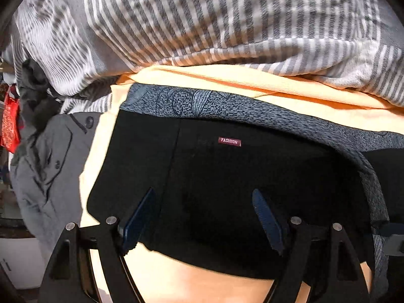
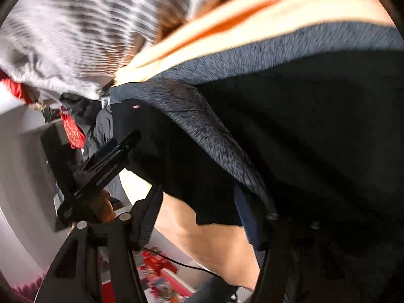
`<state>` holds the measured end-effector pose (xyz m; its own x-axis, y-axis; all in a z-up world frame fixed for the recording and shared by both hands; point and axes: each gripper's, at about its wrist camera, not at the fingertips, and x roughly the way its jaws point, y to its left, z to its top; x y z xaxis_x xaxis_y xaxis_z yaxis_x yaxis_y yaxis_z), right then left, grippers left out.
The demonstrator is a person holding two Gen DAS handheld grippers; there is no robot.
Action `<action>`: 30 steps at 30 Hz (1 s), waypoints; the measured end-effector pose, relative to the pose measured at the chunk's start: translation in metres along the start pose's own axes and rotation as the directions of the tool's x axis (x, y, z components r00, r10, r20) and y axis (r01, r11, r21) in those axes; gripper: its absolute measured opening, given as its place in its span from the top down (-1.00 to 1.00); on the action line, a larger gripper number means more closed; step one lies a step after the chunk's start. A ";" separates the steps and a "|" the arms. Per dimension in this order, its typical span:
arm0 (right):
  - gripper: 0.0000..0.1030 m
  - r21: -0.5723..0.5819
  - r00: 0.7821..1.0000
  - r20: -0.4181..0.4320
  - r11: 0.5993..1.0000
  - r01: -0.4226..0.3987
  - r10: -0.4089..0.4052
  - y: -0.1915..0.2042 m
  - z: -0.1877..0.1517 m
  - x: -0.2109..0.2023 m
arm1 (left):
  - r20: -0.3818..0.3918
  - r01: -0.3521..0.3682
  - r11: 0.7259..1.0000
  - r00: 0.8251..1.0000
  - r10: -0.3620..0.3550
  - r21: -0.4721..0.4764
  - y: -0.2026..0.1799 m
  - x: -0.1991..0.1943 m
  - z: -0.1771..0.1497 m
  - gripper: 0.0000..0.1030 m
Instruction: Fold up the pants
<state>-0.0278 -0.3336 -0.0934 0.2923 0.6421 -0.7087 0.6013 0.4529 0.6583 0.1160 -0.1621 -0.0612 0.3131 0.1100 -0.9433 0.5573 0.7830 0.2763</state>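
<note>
Black pants [image 1: 227, 181] with a small red FASHION label [image 1: 229, 141] lie on an orange sheet [image 1: 290, 93], over a grey-blue patterned garment [image 1: 227, 108]. My left gripper [image 1: 204, 217] is open, its blue-padded fingers [image 1: 137, 217] spread just above the near edge of the pants. In the right wrist view the black pants [image 2: 315, 139] and the grey-blue fabric [image 2: 209, 131] fill the frame. My right gripper [image 2: 199, 217] is open, with fabric draped over its right finger [image 2: 246, 217]. The left gripper's body [image 2: 101, 166] shows at left.
A striped grey and white duvet [image 1: 202, 20] is bunched behind the pants. A grey buttoned shirt [image 1: 48, 166] lies at left by dark clothing [image 1: 32, 93] and a red bag [image 1: 10, 123]. The bed edge and floor with red items [image 2: 161, 277] lie below.
</note>
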 end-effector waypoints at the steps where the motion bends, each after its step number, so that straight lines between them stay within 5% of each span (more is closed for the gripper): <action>1: -0.40 -0.026 0.999 0.019 0.999 0.029 -0.029 0.005 -0.005 -0.008 | -0.001 -0.002 1.000 1.000 0.002 0.001 -0.003 -0.006 0.000 -0.57; 4: -0.61 -0.041 0.992 0.097 0.995 0.089 -0.085 0.014 -0.024 -0.032 | 0.012 -0.001 1.000 1.000 0.000 0.014 -0.016 -0.021 -0.003 -0.57; 21: -0.61 0.084 0.914 0.328 0.971 0.223 -0.238 -0.012 -0.178 -0.072 | 0.080 0.085 0.971 0.991 -0.105 0.223 -0.061 -0.061 -0.069 -0.57; 27: -0.61 0.257 0.875 0.396 0.948 0.187 -0.280 -0.061 -0.263 -0.085 | 0.040 0.118 0.925 0.989 -0.142 0.360 -0.084 -0.061 -0.119 -0.57; 30: -0.61 0.392 0.845 0.405 0.901 0.184 -0.349 -0.098 -0.313 -0.098 | -0.006 0.157 0.893 0.985 -0.170 0.422 -0.105 -0.057 -0.149 -0.57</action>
<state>-0.3483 -0.2470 -0.0086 0.3380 0.1344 -0.9315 0.8876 0.2836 0.3630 -0.0753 -0.1591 -0.0635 0.2089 -0.0207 -0.9777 0.8714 0.4577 0.1765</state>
